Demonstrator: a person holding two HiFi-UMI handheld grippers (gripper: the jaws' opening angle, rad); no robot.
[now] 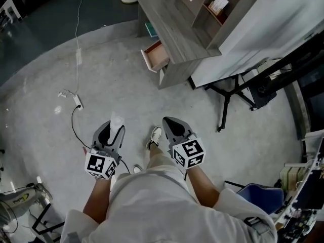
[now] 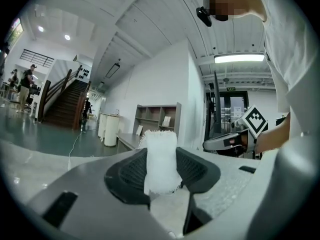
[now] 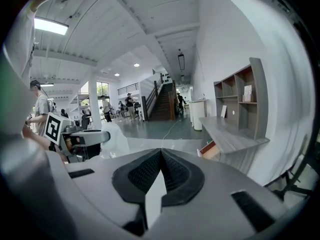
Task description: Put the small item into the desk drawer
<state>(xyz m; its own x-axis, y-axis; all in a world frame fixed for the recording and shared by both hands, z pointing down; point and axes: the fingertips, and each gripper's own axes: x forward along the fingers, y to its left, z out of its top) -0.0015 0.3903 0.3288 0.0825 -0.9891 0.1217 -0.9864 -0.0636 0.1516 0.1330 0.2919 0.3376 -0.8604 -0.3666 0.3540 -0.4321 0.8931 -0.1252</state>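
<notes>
Left gripper (image 1: 113, 129) clamps a small white item (image 2: 161, 159); right gripper (image 1: 170, 122) closed, empty. Bare floor (image 1: 121, 85) stretches ahead to the counter's (image 1: 172, 24) open drawer (image 1: 156, 55).

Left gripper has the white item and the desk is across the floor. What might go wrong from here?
1. The item is soft and stands well above the left gripper; it may slip on the way.
2. A cable lies on the floor left of the path; a foot may snag it.
3. The drawer looks narrow under the edge of the desk; the item may catch its rim.
</notes>
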